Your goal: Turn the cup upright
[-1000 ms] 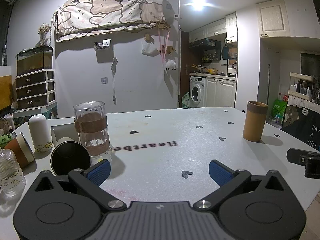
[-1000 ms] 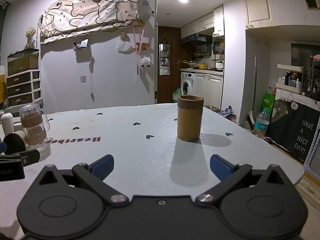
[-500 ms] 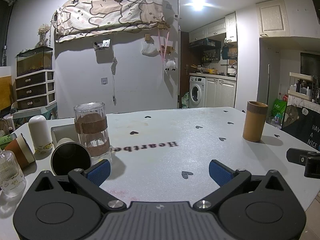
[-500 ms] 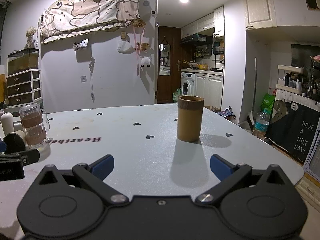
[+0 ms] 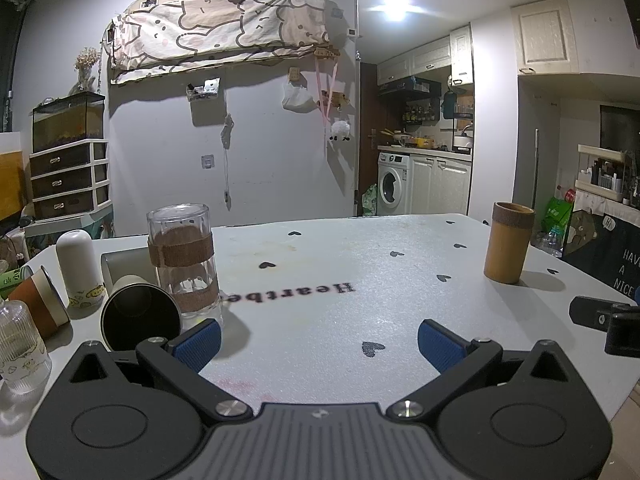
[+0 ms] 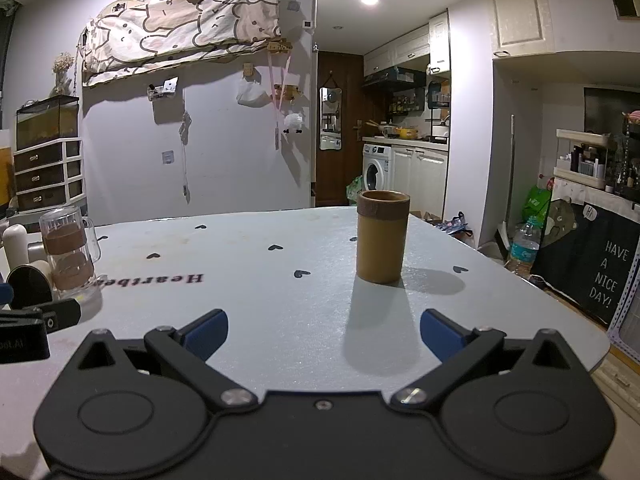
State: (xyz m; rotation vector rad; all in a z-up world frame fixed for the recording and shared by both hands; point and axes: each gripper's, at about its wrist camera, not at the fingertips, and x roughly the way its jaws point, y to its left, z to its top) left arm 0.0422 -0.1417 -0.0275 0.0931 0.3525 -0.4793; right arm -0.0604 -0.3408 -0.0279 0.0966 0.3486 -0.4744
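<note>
A brown bamboo cup (image 6: 383,237) stands upright on the white table, straight ahead of my right gripper (image 6: 323,331), which is open and empty, a short way back from it. The cup also shows at the right of the left wrist view (image 5: 508,248). My left gripper (image 5: 318,343) is open and empty, low over the table. A paper cup (image 5: 138,314) lies on its side with its dark mouth toward me, just beyond the left fingertip. An upside-down glass mug (image 5: 184,264) with brown bands stands beside it.
At the left edge lie a brown paper cup (image 5: 34,306) on its side, a white bottle (image 5: 78,268), a grey cup (image 5: 124,264) and a ribbed glass jar (image 5: 20,350). The other gripper's tip (image 5: 604,320) shows at the right. The table edge (image 6: 568,312) curves at the right.
</note>
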